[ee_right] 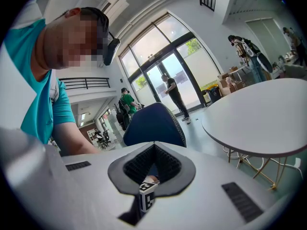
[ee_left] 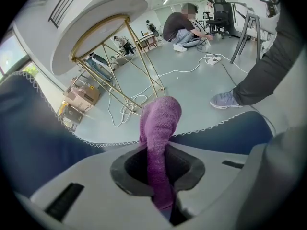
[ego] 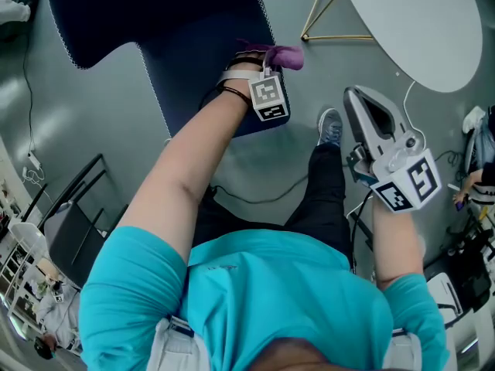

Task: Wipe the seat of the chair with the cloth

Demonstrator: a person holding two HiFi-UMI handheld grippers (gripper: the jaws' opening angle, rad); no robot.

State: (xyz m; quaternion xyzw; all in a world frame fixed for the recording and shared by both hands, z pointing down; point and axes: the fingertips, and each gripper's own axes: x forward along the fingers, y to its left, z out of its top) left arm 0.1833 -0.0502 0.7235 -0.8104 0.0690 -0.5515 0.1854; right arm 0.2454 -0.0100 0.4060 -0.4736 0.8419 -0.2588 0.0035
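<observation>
Closest in, the right hand-held gripper (ego: 354, 97) was held up beside the person's hip, its jaws closed on nothing. It looked parked clear of the work, since wiping needs one tool only. Further out, the left arm reached forward and the left hand-held gripper (ego: 261, 59) pinched the purple cloth (ego: 285, 55) between its pads. A folded tuft stuck out past the tips, probably to give a soft face to drag. The cloth sat over the edge of the navy chair seat (ego: 193, 45), though contact could not be confirmed. The seat's fabric was plain, with a pale stitched border. Beyond lay a smooth grey floor (ego: 108, 114) crossed by a cable (ego: 255, 199), then a round white table (ego: 418, 22) on gold legs (ego: 325, 14). Farthest off were people (ee_left: 184, 30) and tall glass doors (ee_right: 168, 80).
</observation>
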